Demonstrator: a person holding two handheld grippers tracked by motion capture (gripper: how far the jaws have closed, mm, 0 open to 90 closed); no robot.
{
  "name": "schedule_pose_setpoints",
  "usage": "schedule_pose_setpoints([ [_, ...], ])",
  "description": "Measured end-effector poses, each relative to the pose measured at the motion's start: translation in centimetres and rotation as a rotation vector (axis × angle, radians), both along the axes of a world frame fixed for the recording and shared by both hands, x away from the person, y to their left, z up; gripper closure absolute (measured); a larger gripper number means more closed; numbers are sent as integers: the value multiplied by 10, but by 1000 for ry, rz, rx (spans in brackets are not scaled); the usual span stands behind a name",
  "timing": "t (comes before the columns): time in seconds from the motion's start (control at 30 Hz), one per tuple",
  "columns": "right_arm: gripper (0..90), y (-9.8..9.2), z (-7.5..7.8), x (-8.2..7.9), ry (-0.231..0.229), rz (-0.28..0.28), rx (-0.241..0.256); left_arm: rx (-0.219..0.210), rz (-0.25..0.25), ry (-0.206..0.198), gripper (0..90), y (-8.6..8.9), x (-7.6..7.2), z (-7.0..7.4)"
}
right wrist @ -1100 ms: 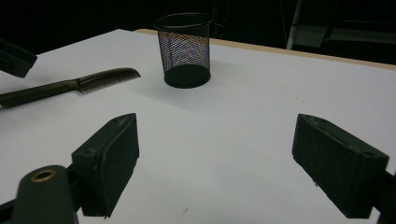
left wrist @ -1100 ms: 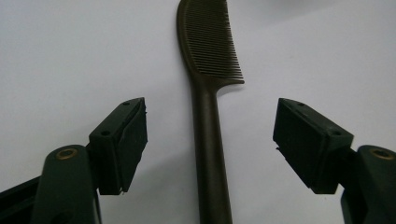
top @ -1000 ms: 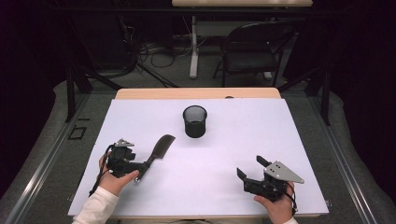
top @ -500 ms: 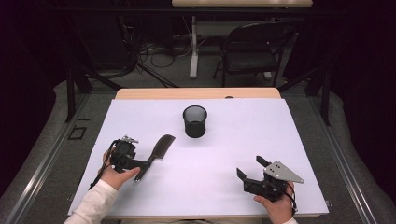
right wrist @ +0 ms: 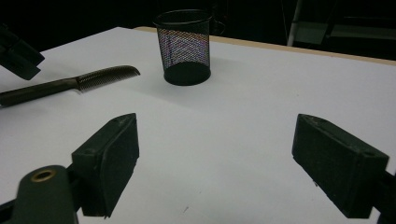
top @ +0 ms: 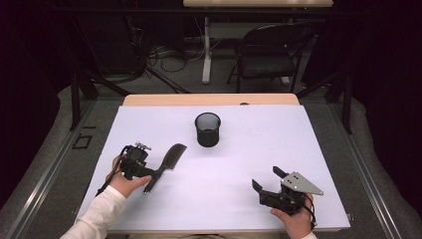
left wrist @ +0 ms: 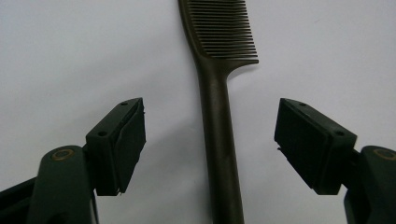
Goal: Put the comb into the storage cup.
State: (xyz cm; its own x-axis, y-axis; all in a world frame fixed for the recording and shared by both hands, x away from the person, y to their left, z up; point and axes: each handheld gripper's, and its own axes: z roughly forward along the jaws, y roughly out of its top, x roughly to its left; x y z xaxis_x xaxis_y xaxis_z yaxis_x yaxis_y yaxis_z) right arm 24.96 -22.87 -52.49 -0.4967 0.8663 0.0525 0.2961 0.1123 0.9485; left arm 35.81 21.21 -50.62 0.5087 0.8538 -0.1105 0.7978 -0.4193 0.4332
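The mesh cup stood empty. Near it, the comb lay flat, teeth end toward the cup, handle between the left gripper's spread fingers, untouched.

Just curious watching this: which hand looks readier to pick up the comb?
The left. Its open fingers straddle the comb handle, while the right gripper waits far across the table.

A dark brown comb with fine, close-set teeth lay on a plain white table. A black wire-mesh cup showed a tight grid pattern. Both grippers were matte black, and the right one carried a grey plate. The sleeve was white.
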Motion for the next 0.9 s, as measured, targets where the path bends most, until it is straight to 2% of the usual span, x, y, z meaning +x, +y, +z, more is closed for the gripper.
schedule_pose_setpoints([
  [0.17, 147, 0, 0, 0, 0, 0, -3, 1, 2, 42, 253, 2, 6, 0],
  [0.43, 147, 0, 0, 0, 5, 1, -6, 9, -4, 76, 301, 1, 11, -2],
  [0.63, 147, 0, 0, 0, 3, 3, -8, 32, -16, 90, 321, -2, 13, -3],
  [0.9, 147, 0, 0, 0, 6, 5, -9, 35, -10, 105, 334, -4, 15, -6],
])
